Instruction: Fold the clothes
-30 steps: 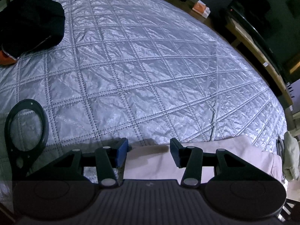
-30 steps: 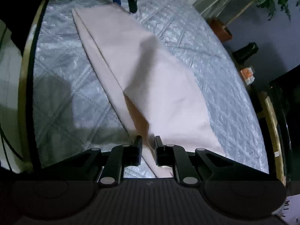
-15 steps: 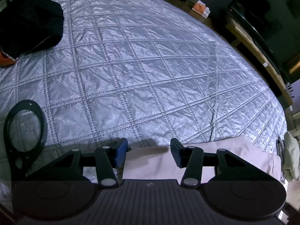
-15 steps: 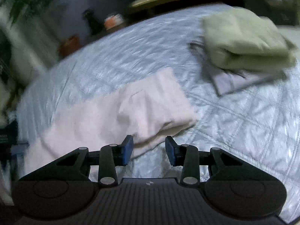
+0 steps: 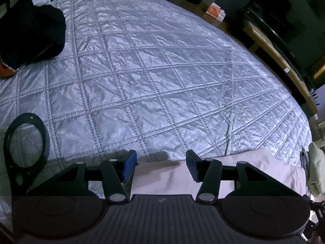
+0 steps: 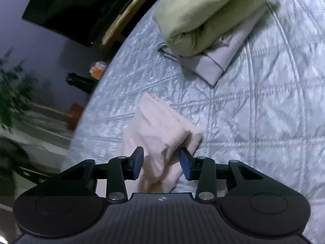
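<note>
A pale pink garment (image 5: 162, 181) lies flat along the near edge of the silver quilted bed (image 5: 152, 81). My left gripper (image 5: 160, 165) hangs open just above that garment's upper edge, and nothing sits between its blue pads. In the right wrist view the garment's bunched end (image 6: 160, 130) runs up between the fingers of my right gripper (image 6: 162, 162). Those jaws are closing around the cloth. The right fingertip (image 6: 185, 162) is tucked under a fold, and the pads do not clearly press on the fabric.
A folded green garment (image 6: 203, 10) rests on a folded lavender one (image 6: 223, 59) just beyond the pink end. A black jacket (image 5: 30, 34) lies at the bed's far left. A wooden bench (image 5: 284, 71) and a dark TV (image 5: 284, 20) stand past the right bed edge.
The right gripper rolled and swung from over the long pink cloth to its end near the folded pile. Its jaws widened from nearly shut, then narrowed. The left gripper stayed put.
</note>
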`<move>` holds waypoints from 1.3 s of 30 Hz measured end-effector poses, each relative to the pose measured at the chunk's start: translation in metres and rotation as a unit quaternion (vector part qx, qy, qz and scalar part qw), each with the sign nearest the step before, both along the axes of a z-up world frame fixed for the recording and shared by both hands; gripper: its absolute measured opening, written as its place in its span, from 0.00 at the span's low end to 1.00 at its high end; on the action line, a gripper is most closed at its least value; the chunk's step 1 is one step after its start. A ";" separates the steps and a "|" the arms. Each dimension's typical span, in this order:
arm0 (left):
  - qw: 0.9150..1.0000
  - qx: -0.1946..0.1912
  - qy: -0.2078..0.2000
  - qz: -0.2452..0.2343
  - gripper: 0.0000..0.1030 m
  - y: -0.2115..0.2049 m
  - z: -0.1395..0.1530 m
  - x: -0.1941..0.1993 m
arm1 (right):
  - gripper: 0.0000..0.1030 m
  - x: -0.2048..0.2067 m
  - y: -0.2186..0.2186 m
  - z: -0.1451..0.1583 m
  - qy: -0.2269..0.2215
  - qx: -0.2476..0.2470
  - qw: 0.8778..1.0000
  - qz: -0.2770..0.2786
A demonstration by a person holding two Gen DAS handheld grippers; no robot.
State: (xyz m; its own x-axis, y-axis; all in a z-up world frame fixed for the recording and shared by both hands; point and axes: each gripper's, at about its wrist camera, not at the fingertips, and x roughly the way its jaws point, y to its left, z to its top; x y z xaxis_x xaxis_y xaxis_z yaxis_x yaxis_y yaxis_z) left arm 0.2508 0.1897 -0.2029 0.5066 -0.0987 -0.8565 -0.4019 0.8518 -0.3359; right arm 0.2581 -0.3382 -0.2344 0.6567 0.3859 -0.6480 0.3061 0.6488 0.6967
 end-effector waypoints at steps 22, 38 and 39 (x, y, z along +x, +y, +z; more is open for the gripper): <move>0.998 0.057 -0.016 0.011 0.47 0.019 0.018 0.003 | 0.39 -0.037 0.174 0.099 -0.227 -0.457 0.796 0.326; 0.998 0.043 -0.019 0.028 0.50 0.035 0.021 -0.001 | 0.00 -0.099 0.351 0.037 -0.247 -0.414 0.603 0.635; 0.999 0.042 -0.019 0.028 0.50 0.035 0.021 -0.001 | 0.00 -0.097 0.350 0.039 -0.243 -0.408 0.611 0.633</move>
State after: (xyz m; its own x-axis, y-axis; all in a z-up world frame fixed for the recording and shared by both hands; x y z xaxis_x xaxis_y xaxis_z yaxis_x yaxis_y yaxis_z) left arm 0.2501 0.2246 -0.1819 0.5415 0.0018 -0.8407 -0.4378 0.8543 -0.2801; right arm 0.1612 0.0120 -0.1959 0.3577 0.4622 -0.8114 -0.9159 0.3430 -0.2084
